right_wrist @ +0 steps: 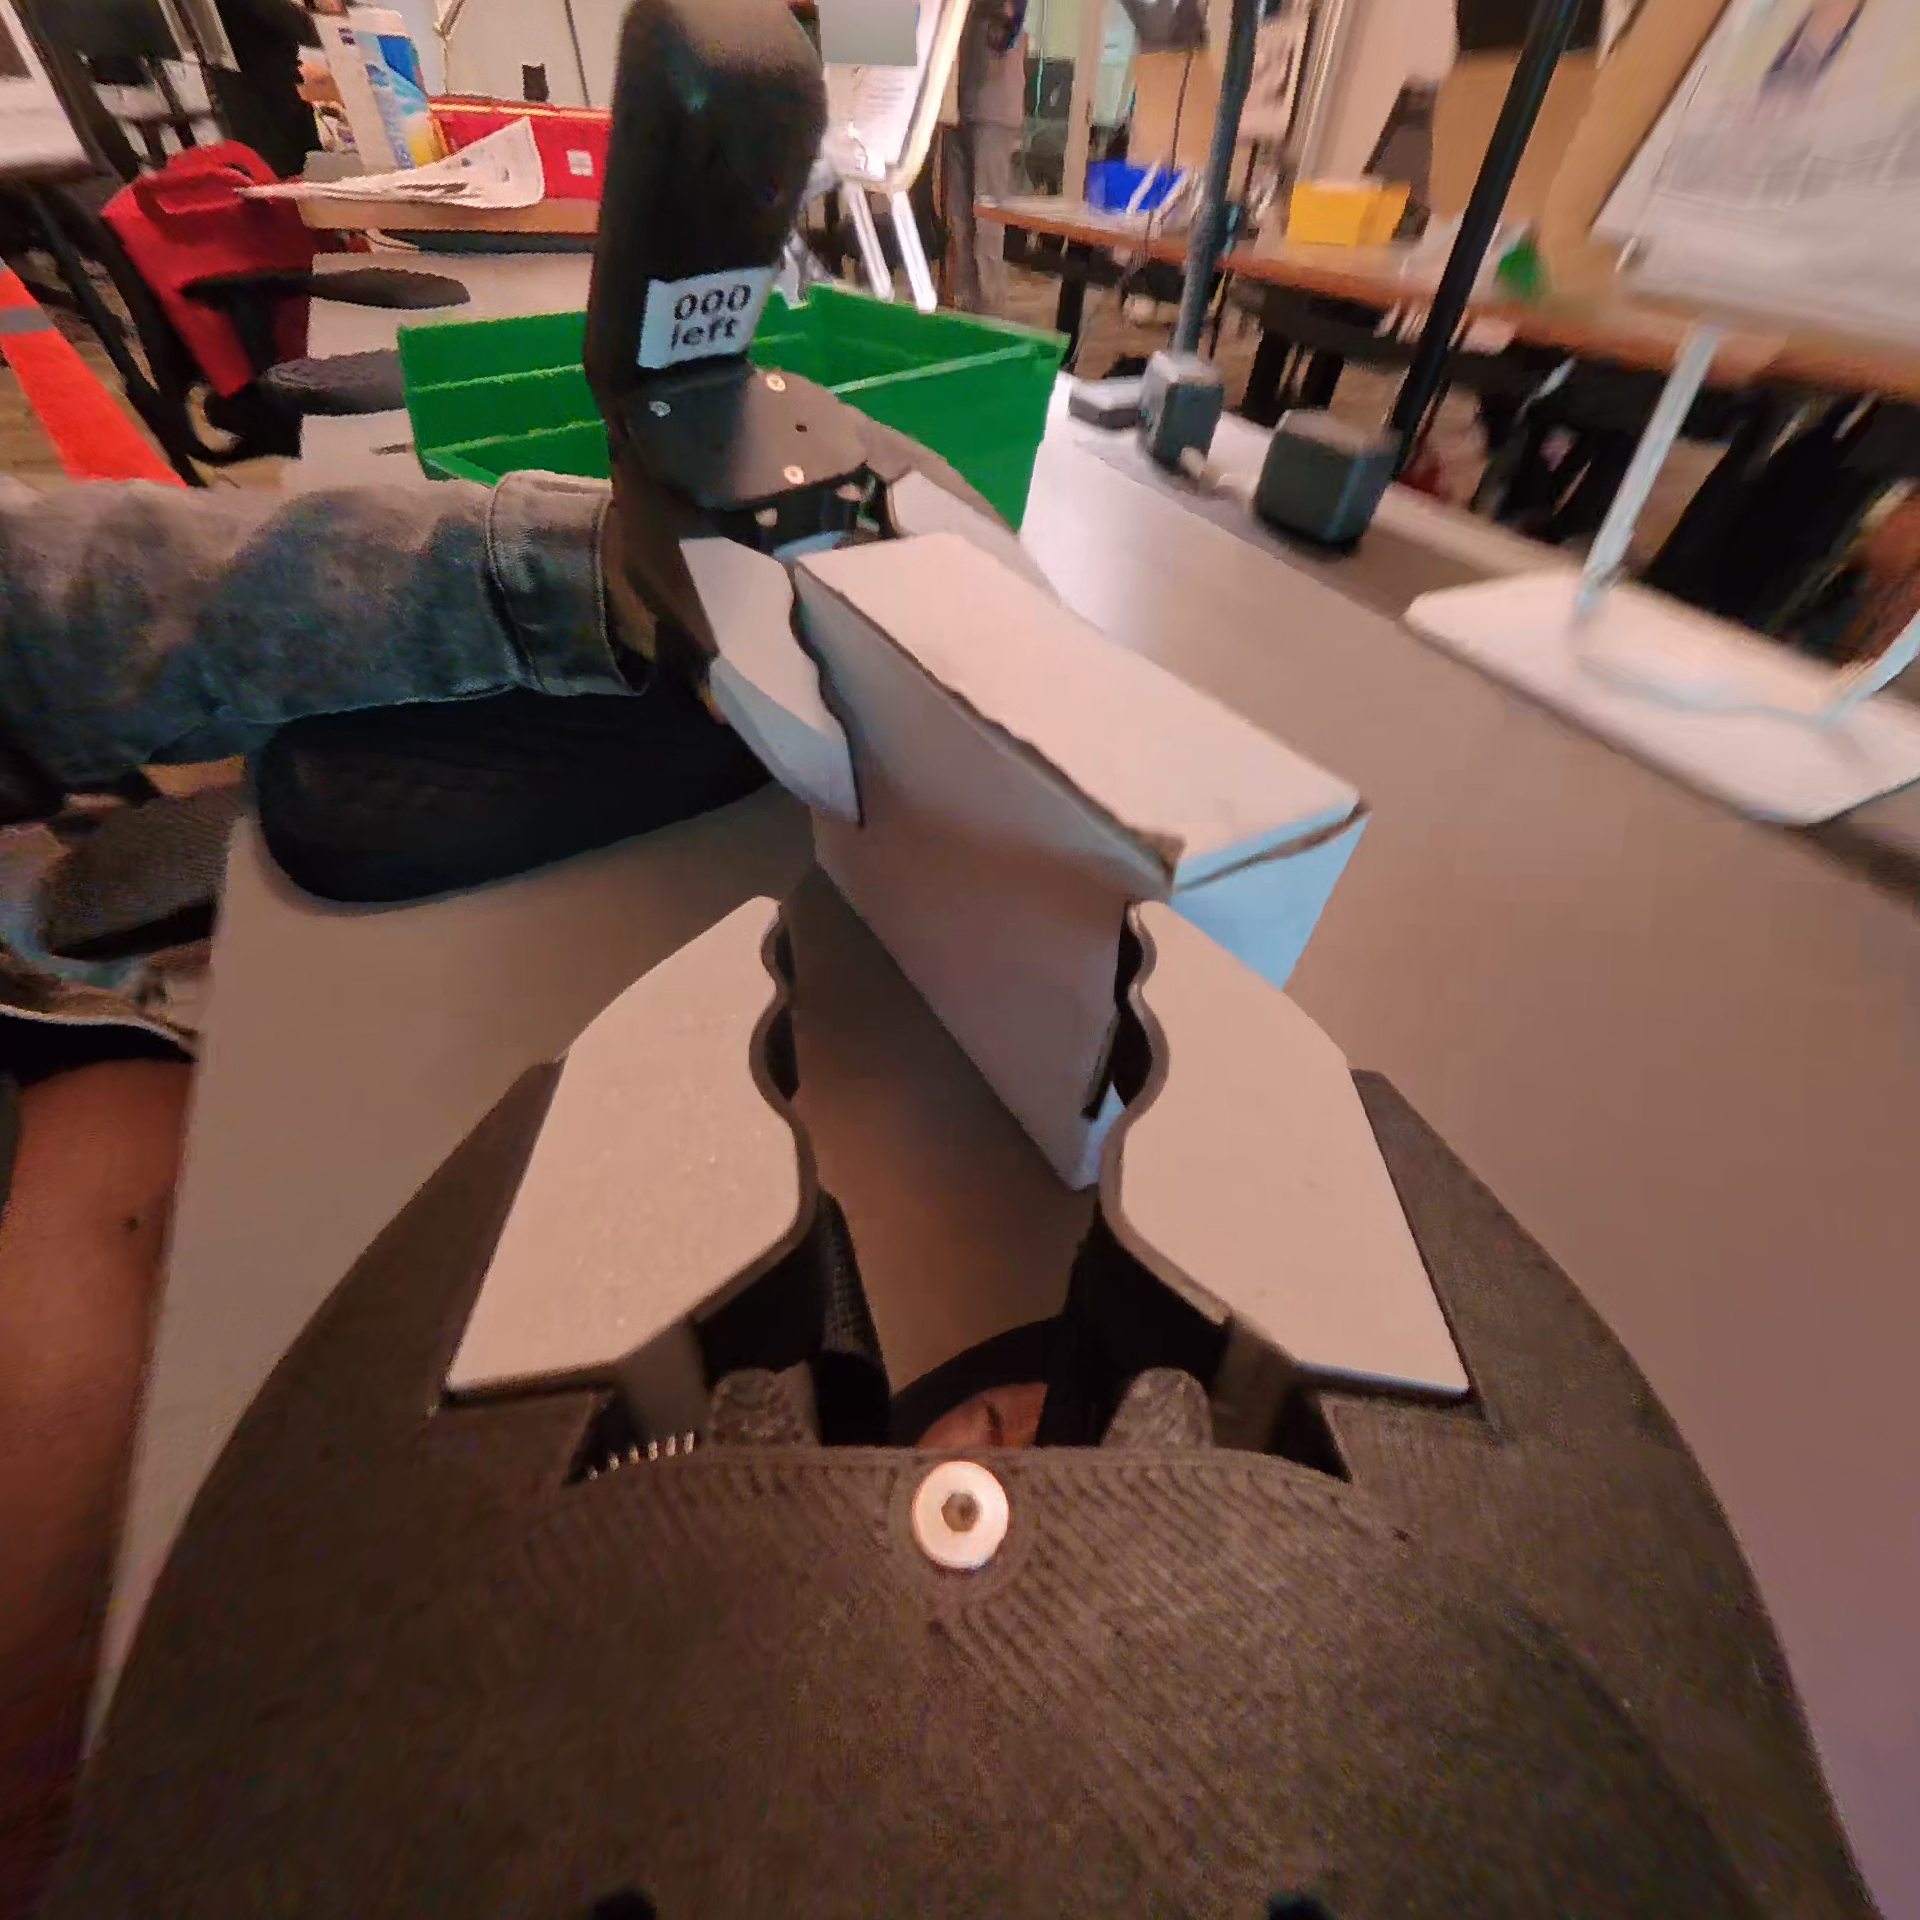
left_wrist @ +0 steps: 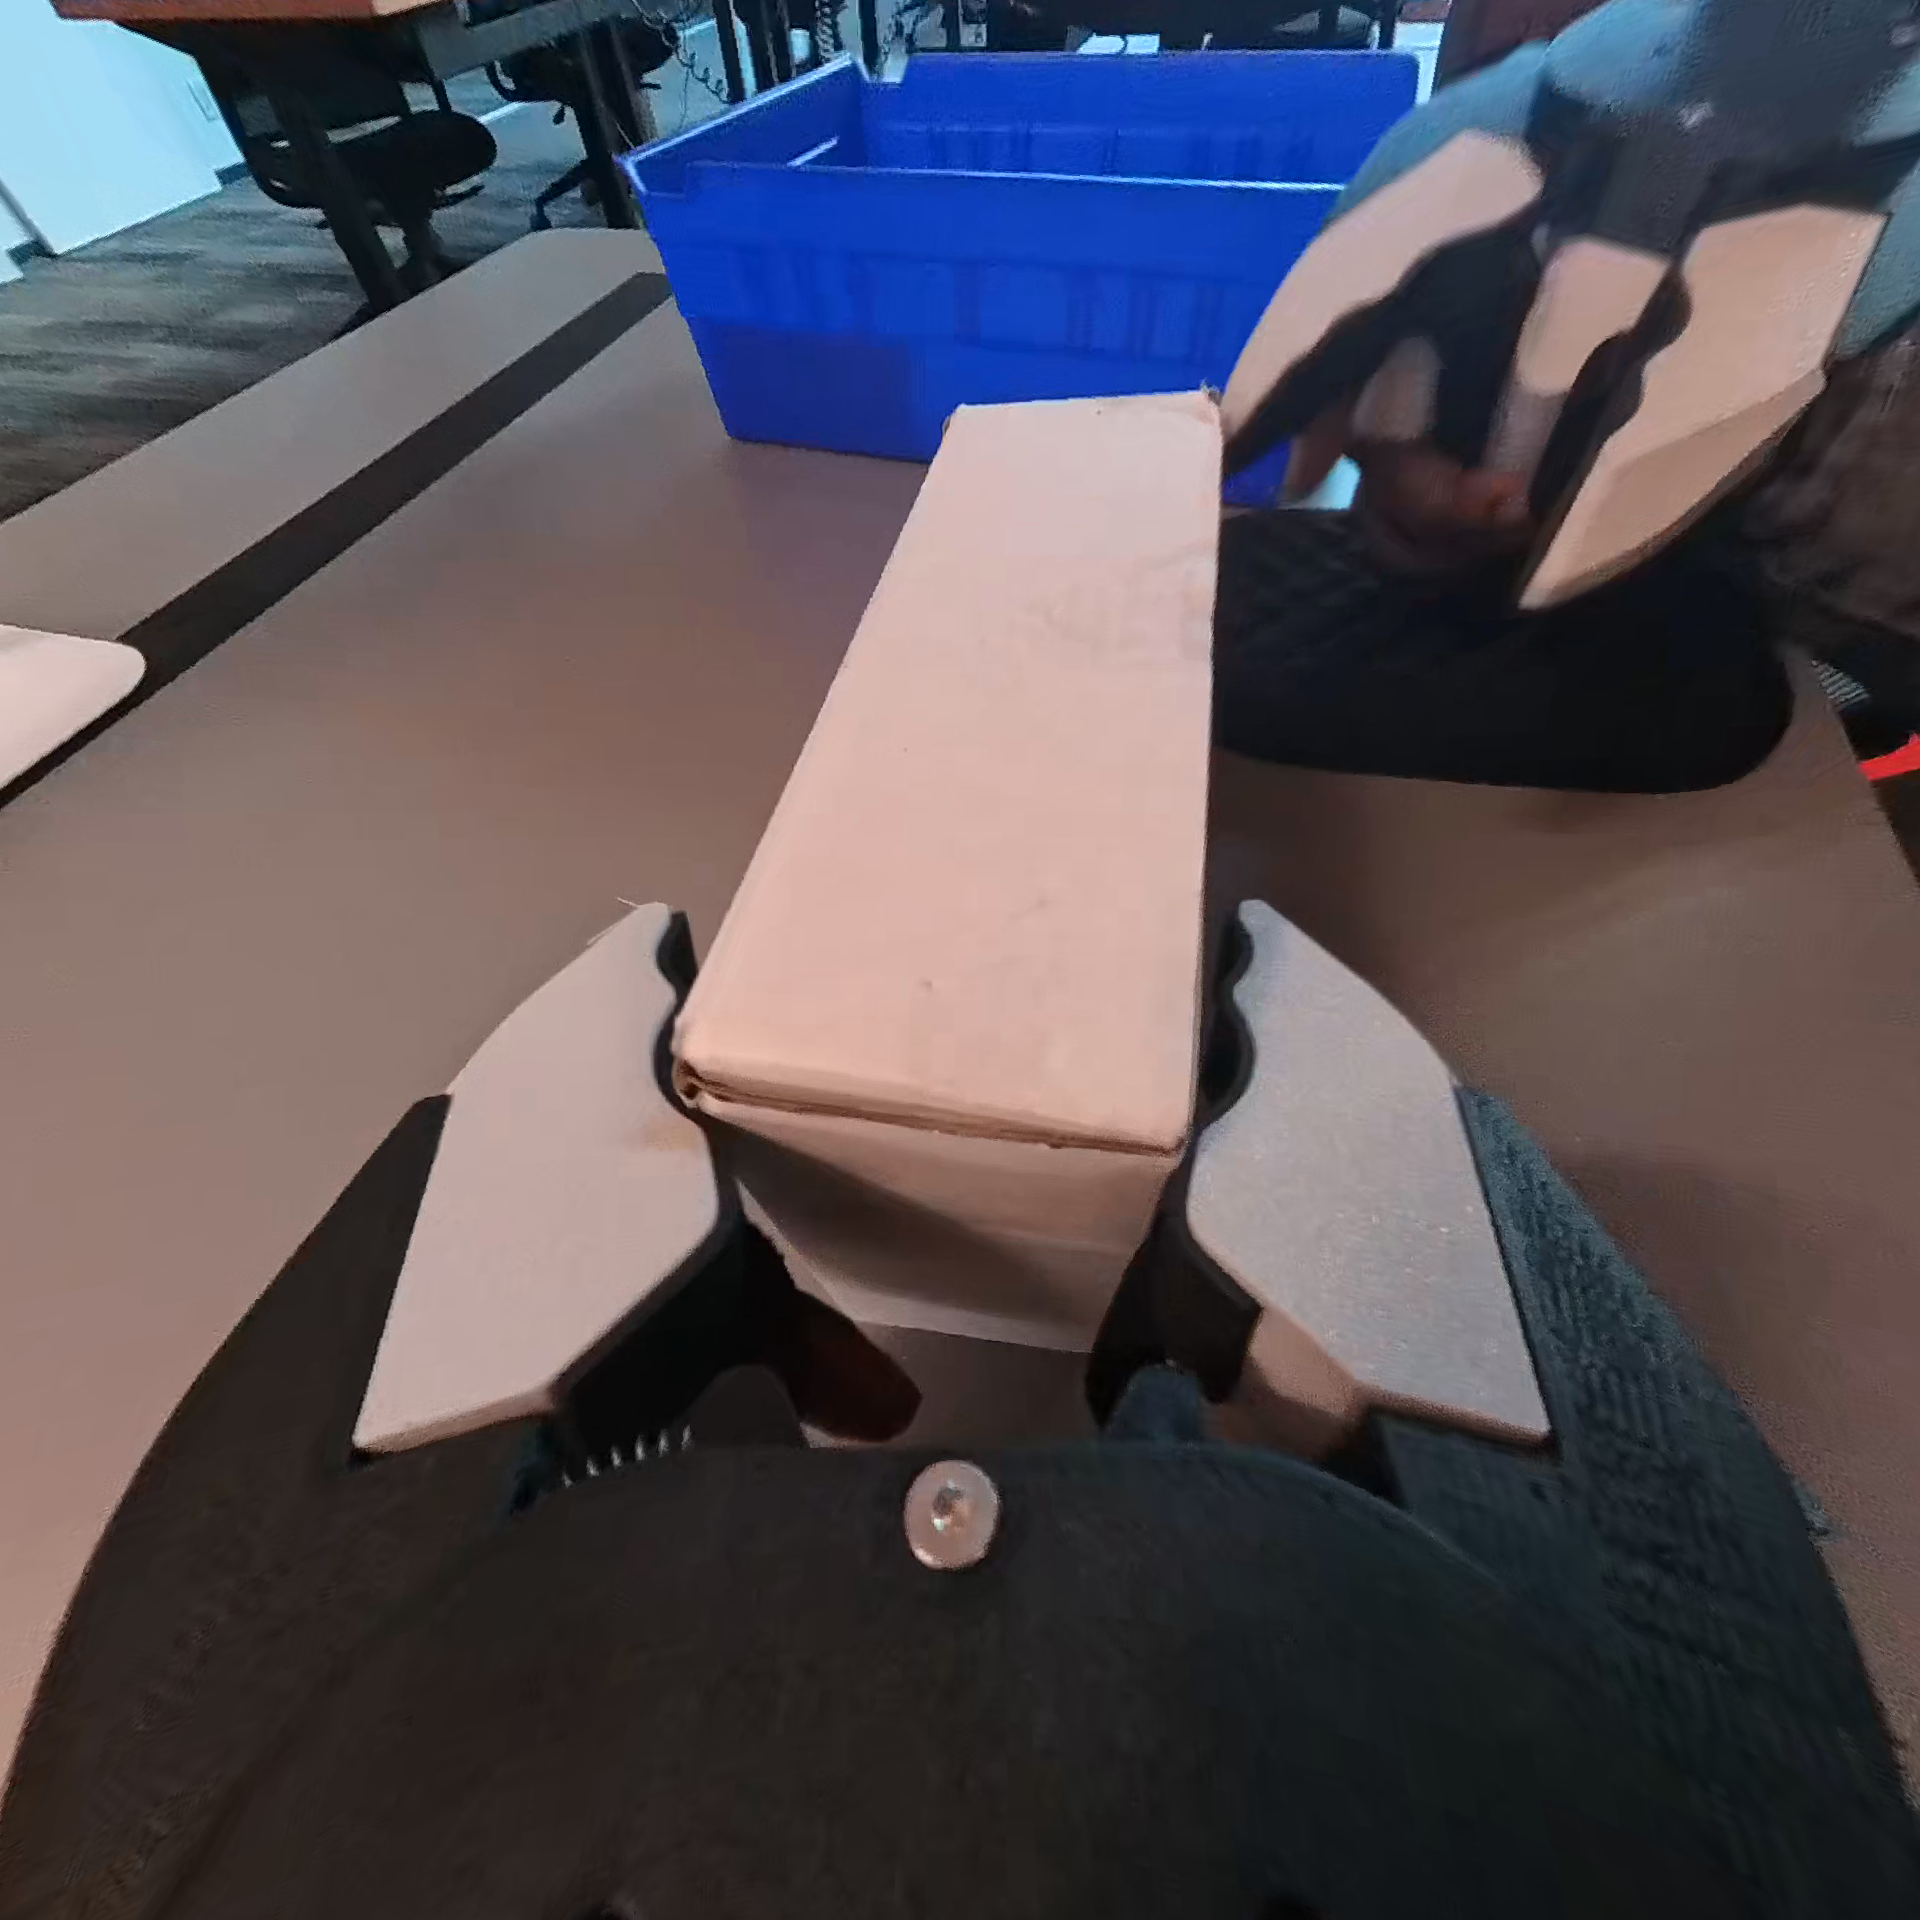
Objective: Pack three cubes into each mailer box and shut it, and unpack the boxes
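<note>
L gripper [left_wrist: 951,997]: jaws clamped on near end of closed mailer box [left_wrist: 997,790], box off table [left_wrist: 364,831]. R gripper [right_wrist: 951,997]: jaws wide apart, holding nothing, right finger [right_wrist: 1247,1122] at box edge.

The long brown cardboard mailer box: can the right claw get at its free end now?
Probably yes: the right claw is open beside the box, nothing between; the left claw clamps the other end.

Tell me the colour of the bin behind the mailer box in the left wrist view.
Blue bin; it shows best in the left wrist view.
</note>
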Motion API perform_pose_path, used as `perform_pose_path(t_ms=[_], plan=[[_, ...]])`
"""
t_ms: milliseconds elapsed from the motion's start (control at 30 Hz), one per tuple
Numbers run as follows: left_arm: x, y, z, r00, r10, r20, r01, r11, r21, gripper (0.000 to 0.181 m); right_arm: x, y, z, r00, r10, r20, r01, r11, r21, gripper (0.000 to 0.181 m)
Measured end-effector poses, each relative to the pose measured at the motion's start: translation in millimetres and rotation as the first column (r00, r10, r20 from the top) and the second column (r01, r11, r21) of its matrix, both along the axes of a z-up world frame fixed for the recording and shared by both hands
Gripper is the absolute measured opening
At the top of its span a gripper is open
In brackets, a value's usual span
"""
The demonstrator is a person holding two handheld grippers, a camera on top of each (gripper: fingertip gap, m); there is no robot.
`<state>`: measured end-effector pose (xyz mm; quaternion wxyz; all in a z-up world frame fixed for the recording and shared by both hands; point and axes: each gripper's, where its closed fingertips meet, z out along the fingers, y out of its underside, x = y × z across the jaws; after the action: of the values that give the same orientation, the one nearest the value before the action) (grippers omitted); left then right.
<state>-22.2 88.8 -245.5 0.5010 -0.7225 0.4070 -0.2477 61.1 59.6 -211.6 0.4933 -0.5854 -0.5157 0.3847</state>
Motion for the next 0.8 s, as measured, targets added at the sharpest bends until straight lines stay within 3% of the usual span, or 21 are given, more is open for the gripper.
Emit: perform_pose_path(t_ms=[67, 133, 267, 467, 667, 800], plan=[[0.5, -1.3, -0.3, 1.000, -0.010, 0.002, 0.010, 1.000, -0.005, 0.091, 3.5, 5.5, 16.1, 0.999, -0.040, -0.026, 0.045, 0.975, 0.216, 0.057], [1.2, -2.6, -0.5, 1.000, -0.019, 0.000, 0.019, 1.000, -0.005, 0.088, 6.8, 10.9, 31.6, 0.995, -0.095, -0.012, 0.091, 0.900, 0.427, 0.051], [1.7, -3.5, -0.7, 1.000, -0.026, -0.003, 0.026, 1.000, -0.004, 0.087, 1.4, 18.1, 35.8, 0.969, -0.172, 0.177, 0.017, 0.761, 0.648, 0.045], [1.8, -4.1, -1.1, 1.000, -0.031, -0.001, 0.031, 0.999, -0.016, 0.086, -14.7, 20.8, 31.8, 0.907, -0.263, 0.330, -0.131, 0.568, 0.813, 0.038], [3.6, -6.1, -1.6, 0.999, -0.050, -0.007, 0.049, 0.999, -0.016, 0.086, -17.8, 15.8, 30.0, 0.889, -0.274, 0.367, -0.172, 0.544, 0.822, 0.036], [3.7, -6.4, -2.0, 0.999, -0.054, -0.010, 0.053, 0.998, -0.019, 0.085, -29.7, 14.0, 29.3, 0.876, -0.301, 0.377, -0.209, 0.466, 0.860, 0.029]])
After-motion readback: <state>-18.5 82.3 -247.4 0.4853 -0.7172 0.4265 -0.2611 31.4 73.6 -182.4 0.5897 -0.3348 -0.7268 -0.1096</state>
